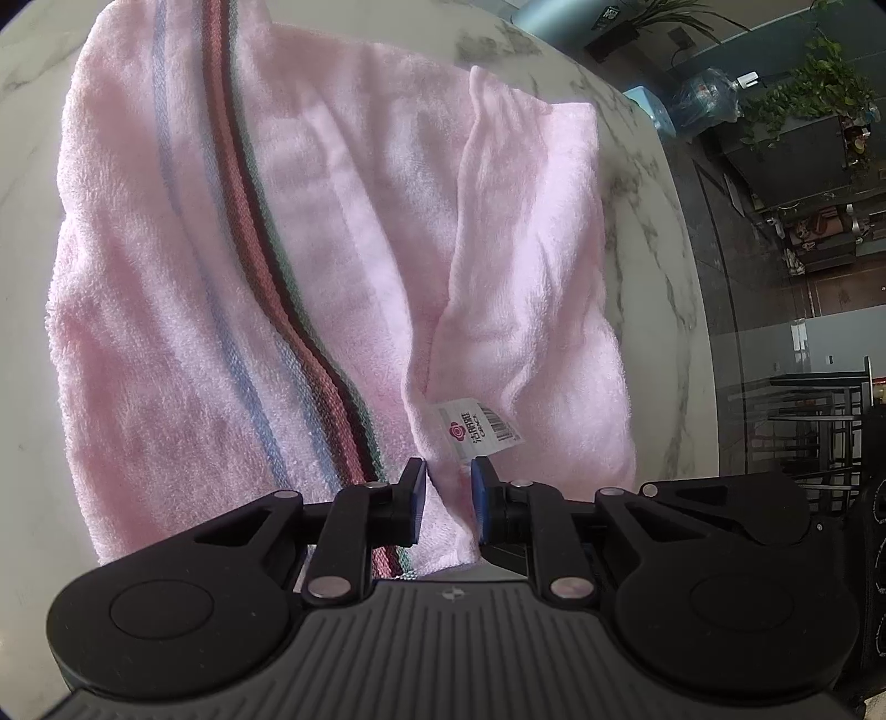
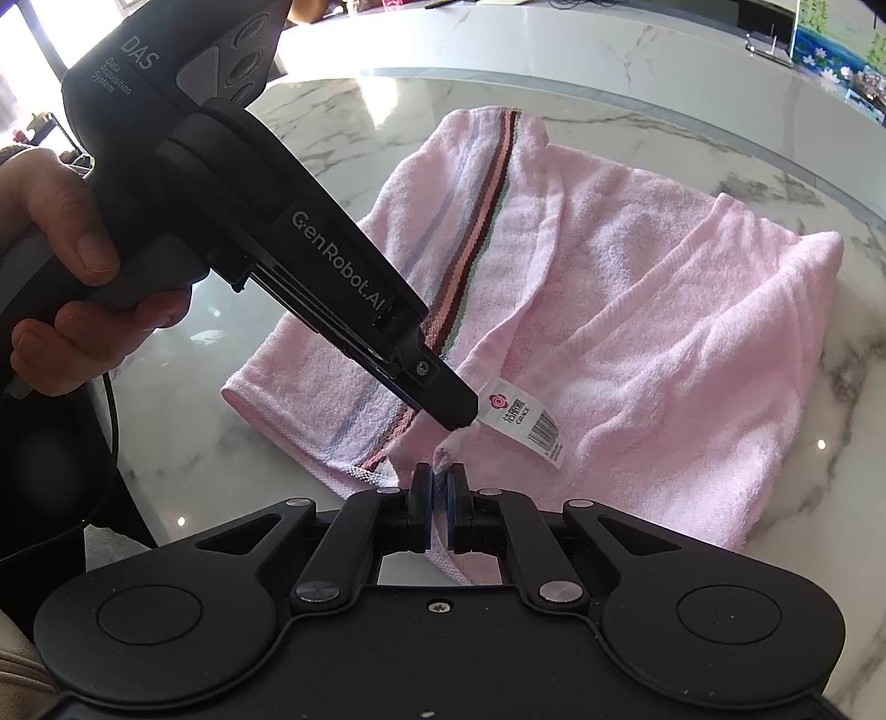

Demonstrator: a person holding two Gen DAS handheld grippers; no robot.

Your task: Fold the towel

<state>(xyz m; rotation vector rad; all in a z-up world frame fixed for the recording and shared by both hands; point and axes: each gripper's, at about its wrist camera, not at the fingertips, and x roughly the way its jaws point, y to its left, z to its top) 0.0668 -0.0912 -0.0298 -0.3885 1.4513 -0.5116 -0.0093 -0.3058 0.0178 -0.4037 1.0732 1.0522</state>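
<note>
A pink towel (image 1: pixel 343 221) with a brown, green and blue stripe band lies crumpled on the white marble table (image 1: pixel 33 166). It also shows in the right wrist view (image 2: pixel 664 310). A white care label (image 1: pixel 479 423) hangs at its near edge, seen too in the right wrist view (image 2: pixel 523 421). My left gripper (image 1: pixel 448 501) is open, its jaws on either side of the towel's near edge by the label. In the right wrist view the left gripper (image 2: pixel 457 412) reaches in from the left. My right gripper (image 2: pixel 440 498) is shut on the towel's near corner.
The round table edge (image 1: pixel 681 288) curves along the right, with dark floor, plants (image 1: pixel 819 94) and a water bottle (image 1: pixel 706 97) beyond. A marble counter (image 2: pixel 554 39) stands behind the table. A hand (image 2: pixel 72 266) holds the left gripper's handle.
</note>
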